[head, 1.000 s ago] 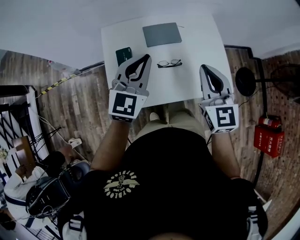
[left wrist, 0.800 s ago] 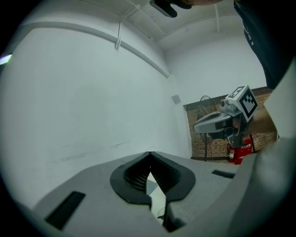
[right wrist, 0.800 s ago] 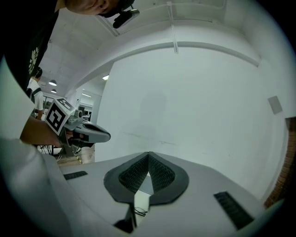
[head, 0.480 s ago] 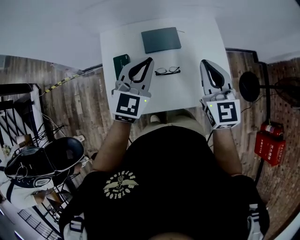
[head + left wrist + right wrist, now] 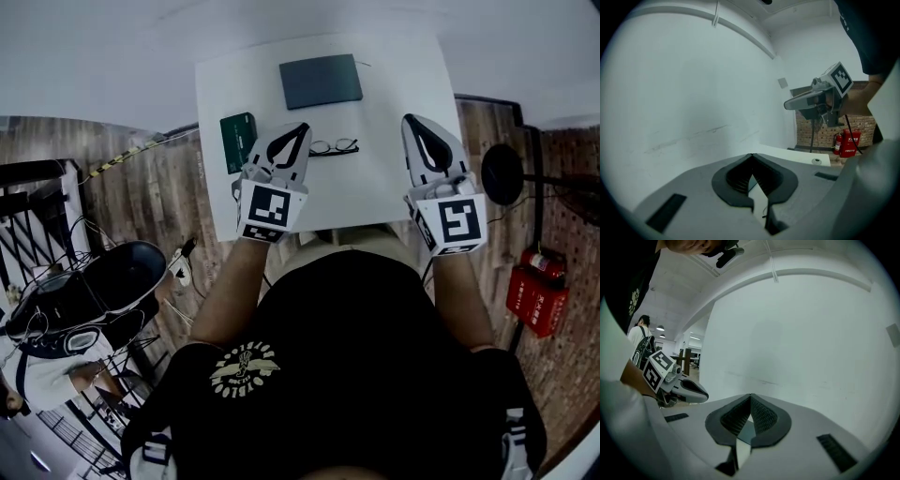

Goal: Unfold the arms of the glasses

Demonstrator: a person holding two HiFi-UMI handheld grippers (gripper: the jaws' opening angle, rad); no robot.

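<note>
Both tongs are shut with nothing between their jaws: the left tongs (image 5: 301,127) show their tips met in a point in the left gripper view, and the right tongs (image 5: 411,119) show the same in theirs. The glasses (image 5: 334,146) lie on the white desk (image 5: 375,192) near its middle, with their long axis running from 9 to 3 o'clock across the head view. Their arms look folded in behind the front, though they are too small to be sure. From the left tongs' tip the glasses sit at about 4 o'clock, and their near end is just beside that jaw's flank. How high the tongs hang above the desk cannot be told. From the right tongs' tip they lie at about 8 o'clock and clearly farther off, with bare desk between. So the left tongs are the nearer, and I judge they would pin or take the frame's near end while the right tongs come across to an arm. Either pair must open first, so the task looks not yet begun. Beyond the glasses, at 12 o'clock, a flat dark slate rectangle (image 5: 320,81) lies on the desk. It may be a closed case or a pad, I cannot tell which, and nothing shows inside it. At 9 o'clock, past the left tongs, a small dark green card-like thing (image 5: 238,141) lies by the desk's edge. No open container is in sight
</note>
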